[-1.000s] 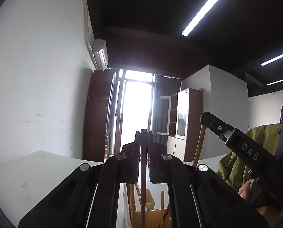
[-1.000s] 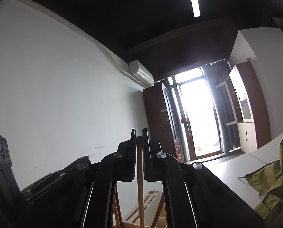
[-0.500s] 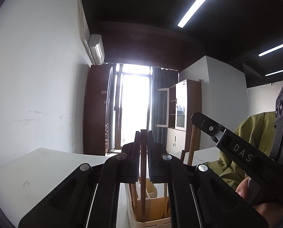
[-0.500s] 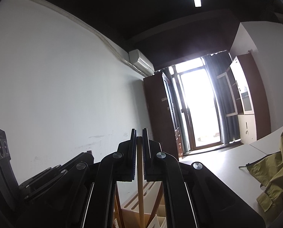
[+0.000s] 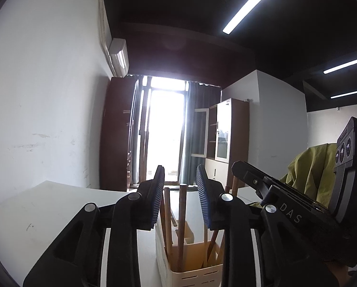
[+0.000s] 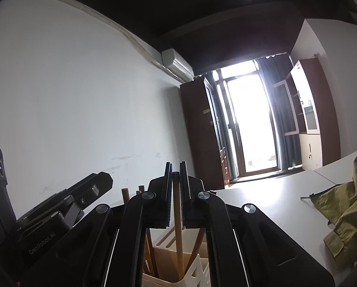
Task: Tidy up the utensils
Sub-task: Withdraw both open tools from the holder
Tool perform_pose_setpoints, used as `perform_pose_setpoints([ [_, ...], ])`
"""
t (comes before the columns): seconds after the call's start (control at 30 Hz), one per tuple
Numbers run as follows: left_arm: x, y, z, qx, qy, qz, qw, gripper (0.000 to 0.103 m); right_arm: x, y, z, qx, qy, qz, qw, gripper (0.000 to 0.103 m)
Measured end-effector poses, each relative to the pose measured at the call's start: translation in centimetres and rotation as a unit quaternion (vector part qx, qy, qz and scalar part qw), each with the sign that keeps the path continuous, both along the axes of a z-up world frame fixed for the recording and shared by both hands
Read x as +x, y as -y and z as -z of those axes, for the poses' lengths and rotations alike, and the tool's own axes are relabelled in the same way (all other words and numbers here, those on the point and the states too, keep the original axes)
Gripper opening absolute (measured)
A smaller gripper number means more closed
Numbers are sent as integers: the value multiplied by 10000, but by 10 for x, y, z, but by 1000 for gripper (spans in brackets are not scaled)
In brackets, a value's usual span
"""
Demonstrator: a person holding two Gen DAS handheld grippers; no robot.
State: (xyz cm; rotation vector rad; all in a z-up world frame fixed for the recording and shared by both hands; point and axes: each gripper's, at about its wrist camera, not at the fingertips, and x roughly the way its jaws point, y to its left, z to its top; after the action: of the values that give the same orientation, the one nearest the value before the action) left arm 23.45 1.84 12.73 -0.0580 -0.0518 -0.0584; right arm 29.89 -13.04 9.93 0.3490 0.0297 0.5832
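Note:
A cream slotted utensil holder (image 5: 192, 271) stands on the white table just below both grippers, with several wooden handles upright in it. My left gripper (image 5: 181, 181) has its jaws opening; a wooden handle (image 5: 182, 205) stands free between them, touched by neither pad. My right gripper (image 6: 176, 179) is shut on another wooden utensil handle (image 6: 177, 227), whose lower end reaches into the holder (image 6: 197, 269). The right gripper (image 5: 240, 169) shows at the right of the left wrist view, and the left gripper (image 6: 102, 183) at the left of the right wrist view. The utensil heads are hidden inside the holder.
The white table (image 5: 47, 205) runs along a white wall on the left. An olive-green jacket (image 6: 346, 215) lies on the table to the right. Brown cabinets and a bright glass door (image 5: 164, 134) stand at the far end of the room.
The left jaws have parted and let go of the wooden handle, which now stands in the holder. Both views have dipped, showing more of the holder. The right gripper stays shut on its handle.

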Motion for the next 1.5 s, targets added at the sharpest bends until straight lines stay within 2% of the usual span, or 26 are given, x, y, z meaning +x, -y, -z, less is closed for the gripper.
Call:
perform_pose_setpoints([
  [0.17, -9, -3, -5, -32, 15, -18, 10000, 29, -5, 4, 1, -73, -109, 36, 9999, 9],
  [0.23, -13, -3, -4, -43, 3, -39, 10000, 29, -7, 6, 2, -84, -164, 50, 9998, 20],
  [0.5, -23, -2, 0, -31, -296, -82, 9995, 32, -21, 7, 1, -324, -237, 172, 9990, 21],
  [0.73, -39, 5, 8, 75, -522, -66, 9986, 35, -29, 7, 0, -604, -485, 335, 9964, 29],
  [1.07, -60, 10, 19, 97, -954, -124, 9953, 37, -44, 7, 2, -904, -716, 91, 9933, 39],
  [1.3, -70, 10, 33, 118, -1298, -140, 9914, 40, -52, 1, 10, -1160, -1018, -184, 9878, 50],
  [1.5, -72, 10, 53, 124, -1837, -138, 9828, 43, -58, -8, 21, -1441, -1296, -344, 9804, 55],
])
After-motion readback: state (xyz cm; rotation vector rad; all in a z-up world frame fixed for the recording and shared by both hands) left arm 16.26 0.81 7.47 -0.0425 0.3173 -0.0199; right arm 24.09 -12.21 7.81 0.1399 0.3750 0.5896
